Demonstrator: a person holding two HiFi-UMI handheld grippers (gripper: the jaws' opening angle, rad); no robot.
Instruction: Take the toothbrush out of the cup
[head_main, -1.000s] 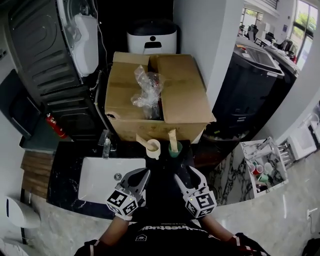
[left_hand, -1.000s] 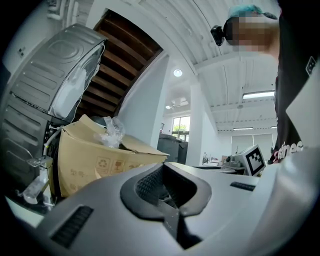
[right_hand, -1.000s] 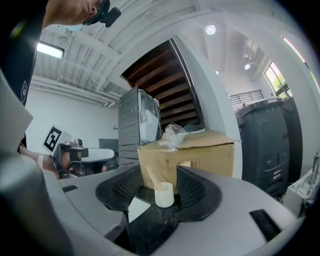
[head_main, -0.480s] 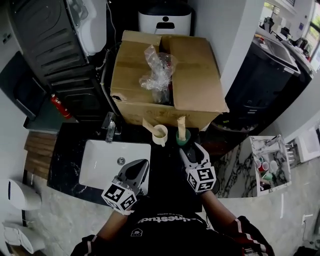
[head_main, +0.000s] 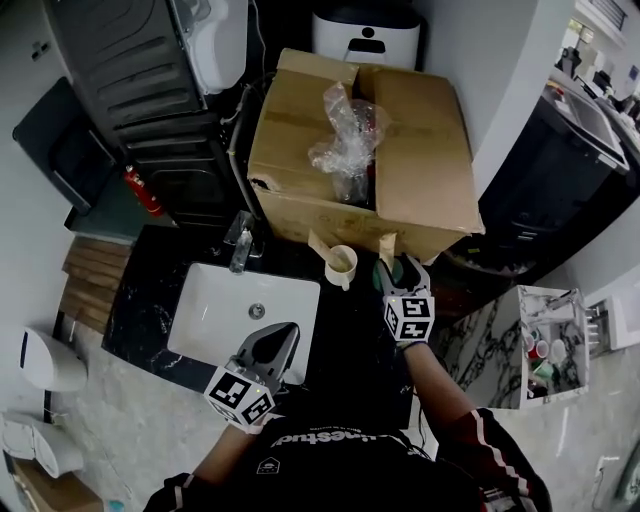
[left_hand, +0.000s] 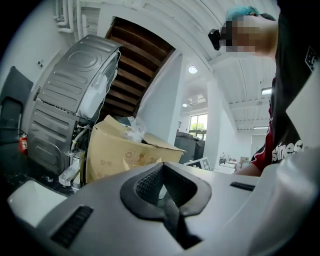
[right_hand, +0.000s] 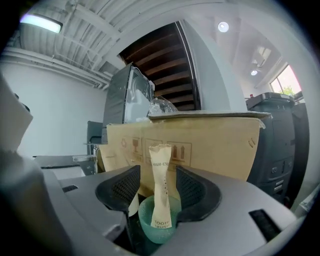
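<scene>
A green cup (head_main: 382, 274) stands on the black counter (head_main: 340, 330) against the cardboard box, with a paper-wrapped toothbrush (head_main: 388, 247) upright in it. My right gripper (head_main: 398, 270) has reached it. In the right gripper view the wrapped toothbrush (right_hand: 161, 182) rises from the green cup (right_hand: 158, 224) between the open jaws of my right gripper (right_hand: 159, 189), a gap showing on each side. A cream cup (head_main: 341, 265) with another wrapped stick stands just left. My left gripper (head_main: 284, 334) hangs over the counter's near part, shut and empty, as the left gripper (left_hand: 163, 192) view confirms.
A large open cardboard box (head_main: 400, 160) with crumpled plastic stands behind the cups. A white sink basin (head_main: 215, 325) and faucet (head_main: 241, 240) lie to the left. Dark appliances (head_main: 130, 70) and a fire extinguisher (head_main: 144, 190) are far left, a white rack of cups (head_main: 545, 345) right.
My right gripper has moved forward from the counter's near edge up to the green cup, its jaws now round the wrapped toothbrush. The left gripper has shifted a little and stays shut.
</scene>
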